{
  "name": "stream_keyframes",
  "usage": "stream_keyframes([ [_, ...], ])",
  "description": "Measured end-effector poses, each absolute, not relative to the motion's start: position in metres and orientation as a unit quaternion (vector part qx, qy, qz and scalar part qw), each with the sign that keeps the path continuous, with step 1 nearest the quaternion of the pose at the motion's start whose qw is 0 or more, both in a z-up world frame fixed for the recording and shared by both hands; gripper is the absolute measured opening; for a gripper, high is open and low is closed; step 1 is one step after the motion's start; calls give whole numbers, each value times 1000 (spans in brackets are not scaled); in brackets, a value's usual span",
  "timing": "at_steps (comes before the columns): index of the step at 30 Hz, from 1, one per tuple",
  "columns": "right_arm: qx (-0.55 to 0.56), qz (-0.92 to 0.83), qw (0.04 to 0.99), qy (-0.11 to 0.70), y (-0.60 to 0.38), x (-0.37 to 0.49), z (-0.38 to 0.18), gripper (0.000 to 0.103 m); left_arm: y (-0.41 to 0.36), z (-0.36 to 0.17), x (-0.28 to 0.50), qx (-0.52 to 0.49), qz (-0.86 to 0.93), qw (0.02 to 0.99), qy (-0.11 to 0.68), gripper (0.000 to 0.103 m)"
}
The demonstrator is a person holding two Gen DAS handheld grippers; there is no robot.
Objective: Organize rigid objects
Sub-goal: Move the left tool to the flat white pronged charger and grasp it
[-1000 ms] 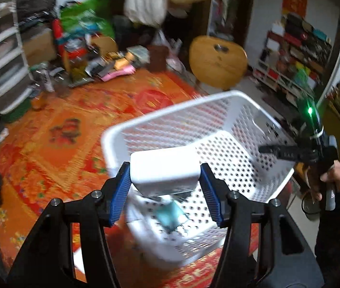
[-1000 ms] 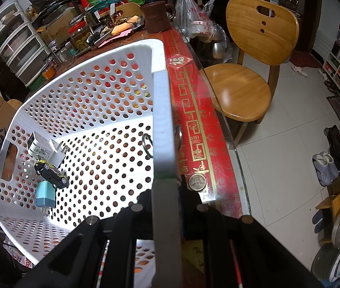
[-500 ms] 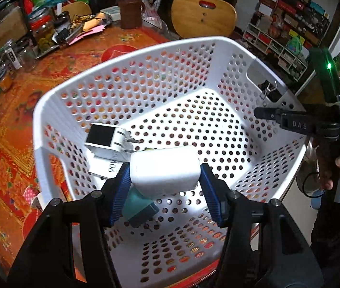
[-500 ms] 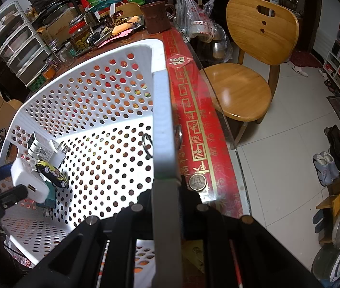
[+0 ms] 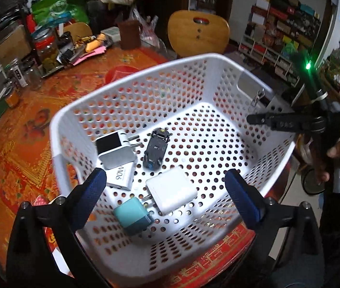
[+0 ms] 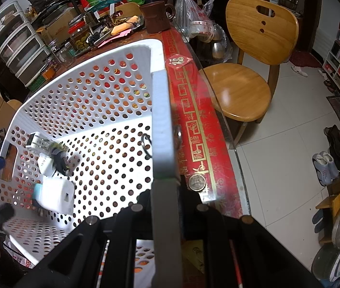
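Basket (image 5: 131,91) sits on the table w/ four items on its floor: white charger (image 5: 171,189) beside teal plug (image 5: 132,216), toy car (image 5: 156,152), adapter (image 5: 117,148). Your left gripper (image 5: 165,199) gapes wide above them, holding nothing. Right gripper (image 6: 164,192) is clamped on the basket rim.

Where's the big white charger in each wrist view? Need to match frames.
Left wrist: white charger lies on the basket floor, low centre, between the open left tool's fingers.
Right wrist: white charger, lower left, inside the basket.
Shared landmark: teal charger beside it.
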State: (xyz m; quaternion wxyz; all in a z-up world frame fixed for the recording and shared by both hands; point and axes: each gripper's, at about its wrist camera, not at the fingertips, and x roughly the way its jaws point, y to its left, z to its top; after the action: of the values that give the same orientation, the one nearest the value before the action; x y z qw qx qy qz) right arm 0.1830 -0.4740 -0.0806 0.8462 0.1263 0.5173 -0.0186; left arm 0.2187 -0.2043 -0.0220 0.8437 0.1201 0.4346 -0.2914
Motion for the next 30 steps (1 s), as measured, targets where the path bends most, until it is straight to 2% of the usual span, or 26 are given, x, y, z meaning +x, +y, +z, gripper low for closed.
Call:
stream_keyframes([
  [6,125,-20,846,518,-474,183,-80,11,-133,9,200,85,-236,886,390,99],
  [10,127,-19,846,517,-474,183,-79,11,-61,18,180,75,-119,925,353,102],
  [18,126,-18,848,515,-474,184,-78,11,8,-83,190,35,-52,893,446,102],
  [26,126,-19,848,515,-475,184,-77,11,2,-137,196,33,-42,886,461,102],
  [28,126,-19,848,515,-475,184,-77,11,-1,-142,198,34,-41,885,462,99],
  [30,125,-19,848,515,-475,184,-77,11,-3,-146,200,35,-37,884,464,90],
])
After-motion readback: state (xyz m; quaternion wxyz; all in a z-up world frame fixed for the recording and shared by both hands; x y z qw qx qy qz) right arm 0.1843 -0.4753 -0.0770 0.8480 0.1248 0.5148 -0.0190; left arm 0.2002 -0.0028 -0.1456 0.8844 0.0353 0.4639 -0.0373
